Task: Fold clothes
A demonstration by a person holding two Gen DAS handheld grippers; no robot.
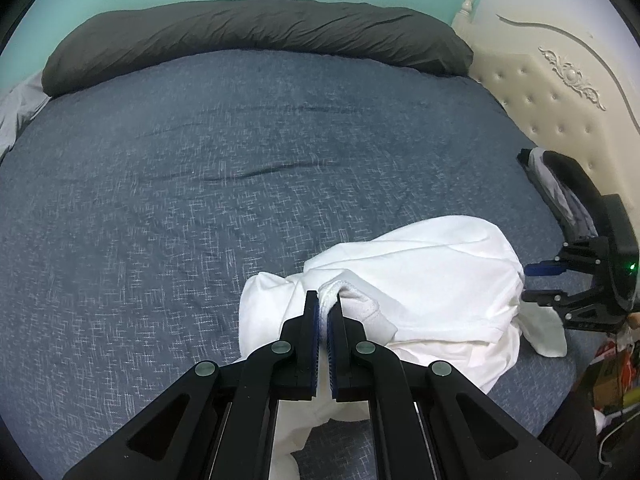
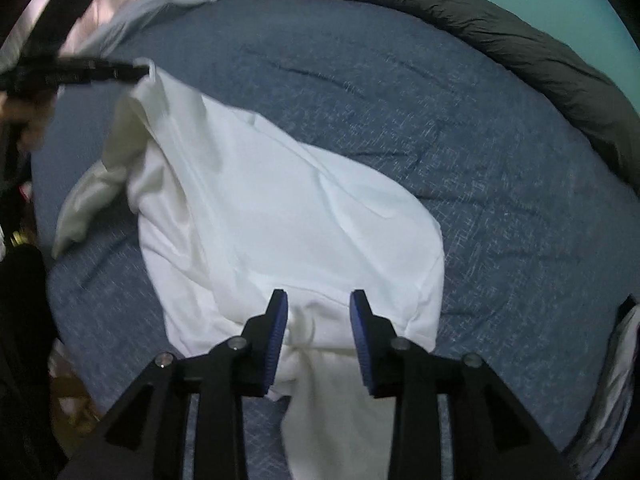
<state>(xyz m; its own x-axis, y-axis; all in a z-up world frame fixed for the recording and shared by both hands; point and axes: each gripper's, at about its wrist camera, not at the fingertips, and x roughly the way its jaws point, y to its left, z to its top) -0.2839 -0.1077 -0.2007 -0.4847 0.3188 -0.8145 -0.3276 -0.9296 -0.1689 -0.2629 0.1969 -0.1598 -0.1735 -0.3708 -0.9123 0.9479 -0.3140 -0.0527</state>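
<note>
- Teal wall and a cream tufted headboard [image 1: 560, 92] frame one bed [image 1: 200, 160] in a blue flecked cover, filling most of both views.
- One long dark bolster [image 1: 256, 36] lies across the top of the frame.
- One white garment [image 2: 288, 216] sits bunched at the lower right of the left wrist view, centre of the right wrist view; no neat fold shows, so I judge the folding barely begun, with spreading and every fold still left.
- Two grippers: the left gripper [image 1: 329, 300] has its jaws pinched on a ribbed edge of the garment.
- The right gripper [image 2: 319, 298] has its jaws part open over the cloth, pads not pressing it.
</note>
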